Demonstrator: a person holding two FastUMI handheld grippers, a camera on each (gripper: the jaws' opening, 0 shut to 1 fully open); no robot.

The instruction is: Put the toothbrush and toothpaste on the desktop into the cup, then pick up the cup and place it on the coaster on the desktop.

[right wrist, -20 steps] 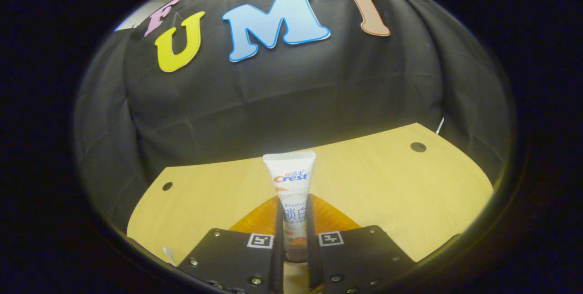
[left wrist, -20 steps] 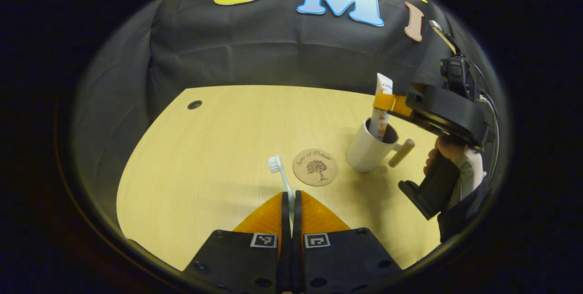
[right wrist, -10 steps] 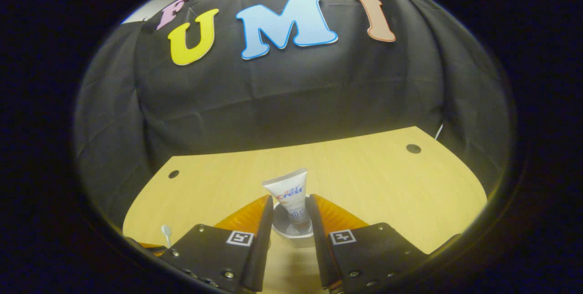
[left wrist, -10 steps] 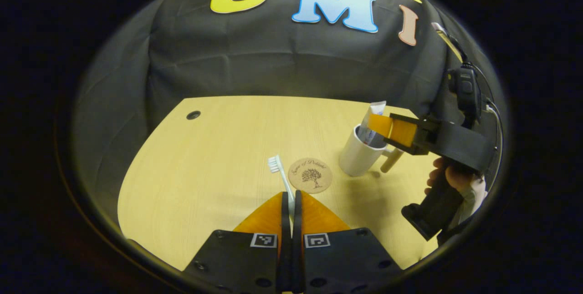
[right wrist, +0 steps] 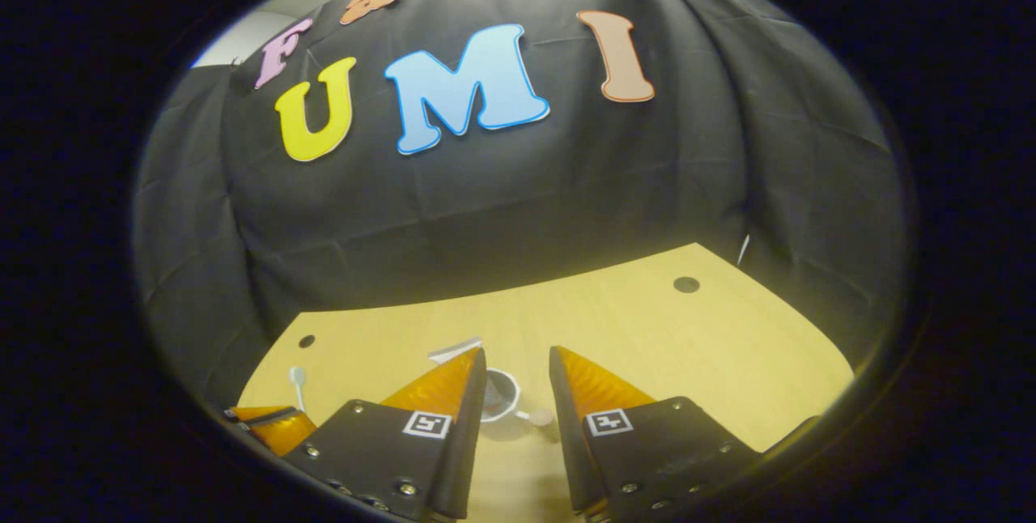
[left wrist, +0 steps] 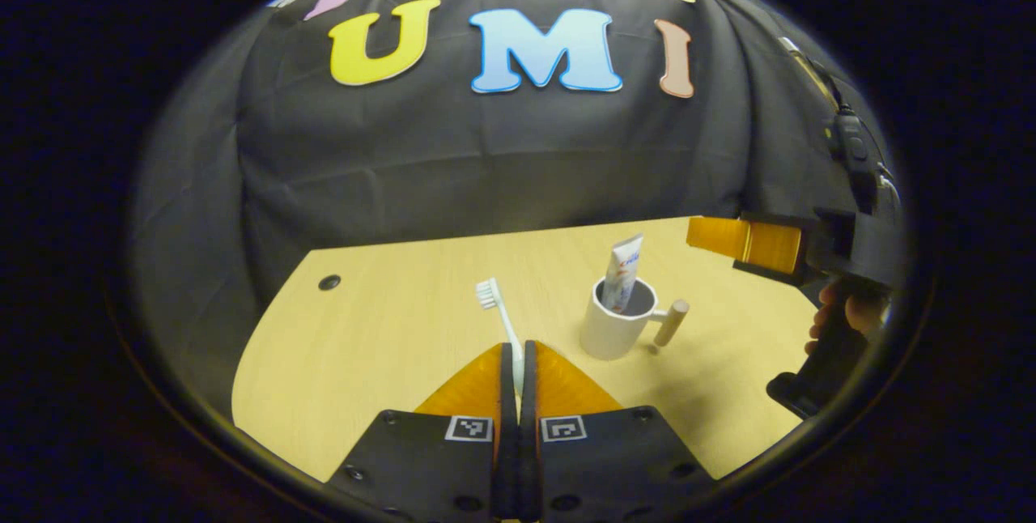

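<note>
The left gripper view is looking forward along its own 2 fingers at the bottom centre of the frame, low and near the desktop (left wrist: 388,345), facing the black cloth wall (left wrist: 486,150) in the upper half. The right gripper view is looking from higher up, tilted down over the desktop (right wrist: 688,337) toward the same wall (right wrist: 502,183), with its fingers at the bottom centre. Both views are sharing the cup (left wrist: 611,330) (right wrist: 500,400) near mid-frame, the desktop and the wall. The left gripper view is also catching the right gripper (left wrist: 740,241) at its right edge.
</note>
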